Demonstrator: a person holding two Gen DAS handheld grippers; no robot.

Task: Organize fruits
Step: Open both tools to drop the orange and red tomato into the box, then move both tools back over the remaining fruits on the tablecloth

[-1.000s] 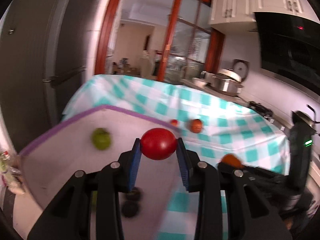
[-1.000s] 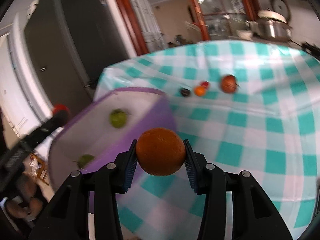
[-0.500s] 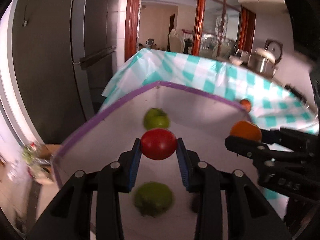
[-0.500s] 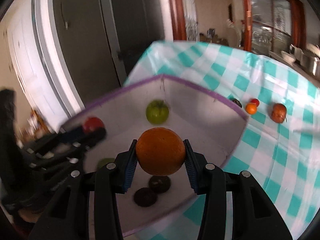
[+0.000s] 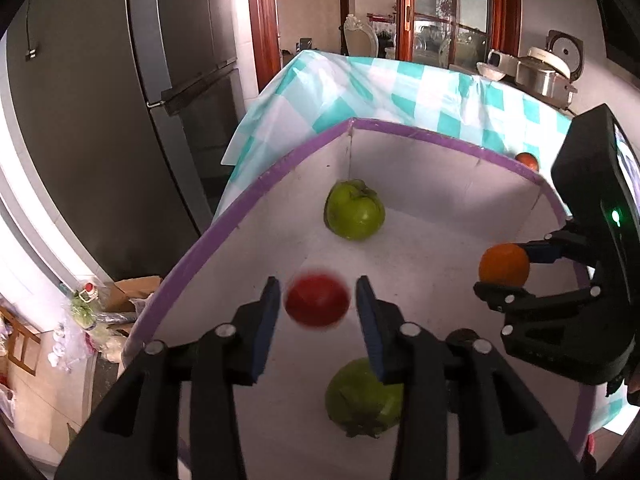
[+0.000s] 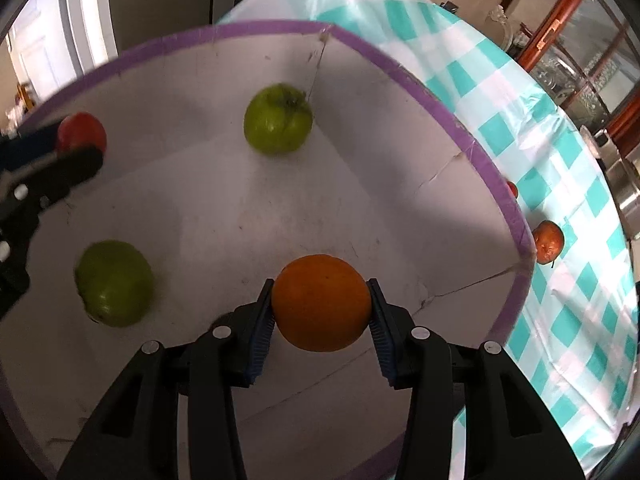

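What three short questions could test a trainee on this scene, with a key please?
1. True or false: the right gripper is shut on the orange.
2. How many green fruits lie in the purple-rimmed box? A one, B two, C four.
3. Fill in: the red fruit between the fingers of the left gripper looks ____ (sharp or blurred).
Key: 1 true; 2 B; 3 blurred.
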